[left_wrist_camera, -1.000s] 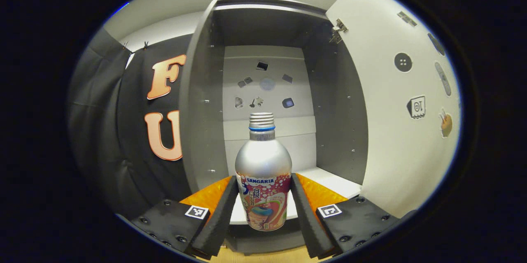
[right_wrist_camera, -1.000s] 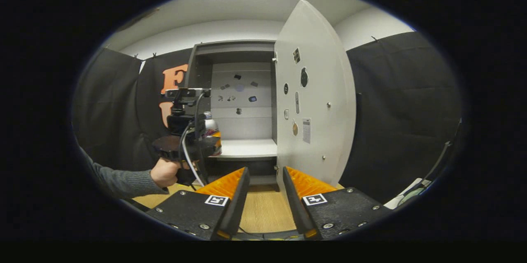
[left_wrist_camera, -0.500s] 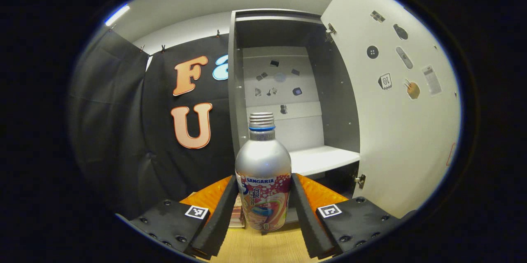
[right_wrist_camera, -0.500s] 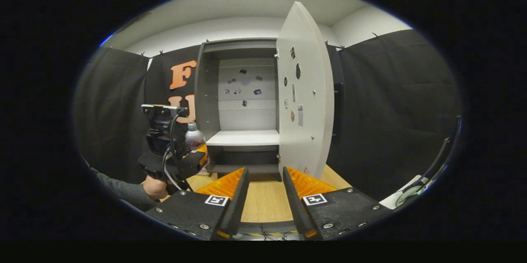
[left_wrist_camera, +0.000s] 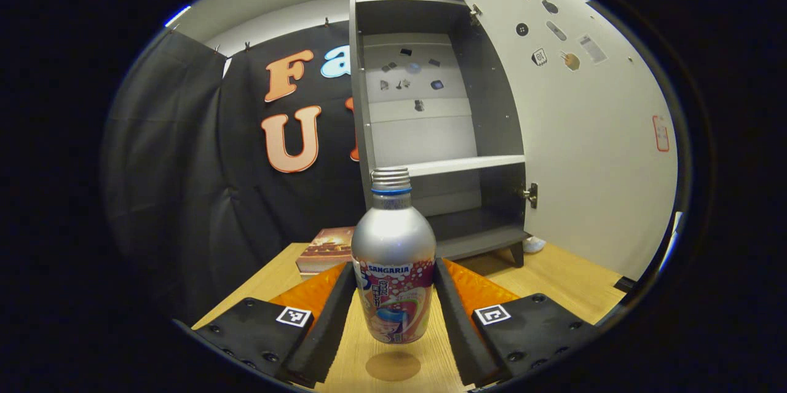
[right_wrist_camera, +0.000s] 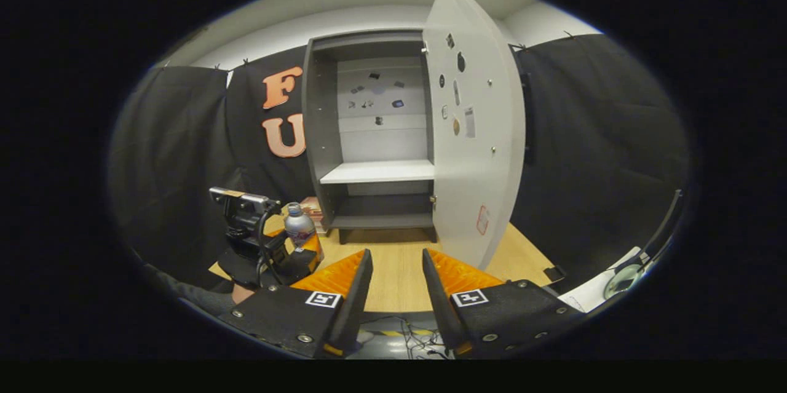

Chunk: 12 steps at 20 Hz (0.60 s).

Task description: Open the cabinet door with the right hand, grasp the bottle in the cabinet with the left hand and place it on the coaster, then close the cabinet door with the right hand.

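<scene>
- Left gripper (left_wrist_camera: 393, 313), bottom centre of the left gripper view, clamps the drink bottle (left_wrist_camera: 393, 270) between both fingers; bottle upright, cap on.
- Change over the last second: I pulled the bottle out of the cabinet (left_wrist_camera: 430, 116), which sat right behind it and is now smaller and higher in frame, upper centre. Bottle now hangs above the wooden table (left_wrist_camera: 553, 276), its round shadow just below it.
- Grasp and extraction look done; what's left is the set-down.
- Coaster: can't pick it out for sure. A flat book-like thing (left_wrist_camera: 326, 248) lies left of centre on the table, near the cabinet foot.
- Right gripper (right_wrist_camera: 396, 294), bottom centre of the right gripper view, holds nothing, fingers a moderate gap apart.
- Cabinet door (right_wrist_camera: 473, 134) is wide open, upper centre-right there; it has risen in frame as my right hand dropped lower. Closing comes last.
</scene>
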Each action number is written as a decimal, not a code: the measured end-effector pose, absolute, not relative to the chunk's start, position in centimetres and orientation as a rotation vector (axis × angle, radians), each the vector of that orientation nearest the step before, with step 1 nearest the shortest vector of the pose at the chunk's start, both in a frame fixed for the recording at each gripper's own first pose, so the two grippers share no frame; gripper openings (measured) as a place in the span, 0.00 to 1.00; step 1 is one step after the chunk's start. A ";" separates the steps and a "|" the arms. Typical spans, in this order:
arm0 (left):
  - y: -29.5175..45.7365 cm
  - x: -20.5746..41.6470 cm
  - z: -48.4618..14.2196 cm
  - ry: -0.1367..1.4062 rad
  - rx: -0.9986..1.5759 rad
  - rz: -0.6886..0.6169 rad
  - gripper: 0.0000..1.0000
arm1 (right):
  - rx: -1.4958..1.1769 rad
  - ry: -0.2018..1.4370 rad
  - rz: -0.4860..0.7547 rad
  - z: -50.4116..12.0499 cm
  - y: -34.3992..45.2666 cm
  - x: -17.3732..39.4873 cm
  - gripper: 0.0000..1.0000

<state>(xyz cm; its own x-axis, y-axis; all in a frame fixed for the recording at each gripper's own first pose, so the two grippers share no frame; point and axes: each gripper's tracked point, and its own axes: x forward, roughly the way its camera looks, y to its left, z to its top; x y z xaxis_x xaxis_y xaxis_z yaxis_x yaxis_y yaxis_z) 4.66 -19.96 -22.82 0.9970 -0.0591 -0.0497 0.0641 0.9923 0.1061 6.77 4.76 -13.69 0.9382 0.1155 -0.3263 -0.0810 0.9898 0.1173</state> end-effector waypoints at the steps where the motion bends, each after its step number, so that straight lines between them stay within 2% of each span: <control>1: -19.7 4.6 -23.8 0.055 0.107 -0.058 0.82 | 0.113 0.358 0.111 -14.5 5.2 7.1 0.51; 3: -19.3 4.6 -25.8 0.068 0.110 -0.056 0.81 | 0.103 0.404 0.130 -16.2 6.0 7.5 0.55; 4: -19.1 4.7 -27.1 0.080 0.114 -0.054 0.81 | 0.093 0.422 0.132 -16.9 6.1 7.6 0.51; 8: -18.2 4.9 -32.3 0.156 0.106 -0.032 0.82 | 0.074 0.472 0.153 -18.4 7.1 8.1 0.51; 9: -18.0 5.0 -33.2 0.171 0.103 -0.027 0.82 | 0.065 0.485 0.156 -18.7 7.1 8.1 0.55; 10: -17.8 5.0 -34.2 0.194 0.096 -0.023 0.82 | 0.060 0.491 0.158 -18.9 7.2 8.1 0.51; 12: -17.6 4.9 -35.1 0.218 0.084 -0.005 0.82 | 0.062 0.510 0.163 -19.4 7.4 8.4 0.51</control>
<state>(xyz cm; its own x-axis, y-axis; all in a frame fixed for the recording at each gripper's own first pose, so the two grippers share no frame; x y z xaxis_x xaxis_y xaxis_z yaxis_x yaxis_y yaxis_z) 4.94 -17.63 -35.10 0.9762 0.0042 -0.2166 0.0141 0.9965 0.0829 8.41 7.42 -19.44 0.8600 0.1709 -0.4808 -0.1400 0.9851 0.0998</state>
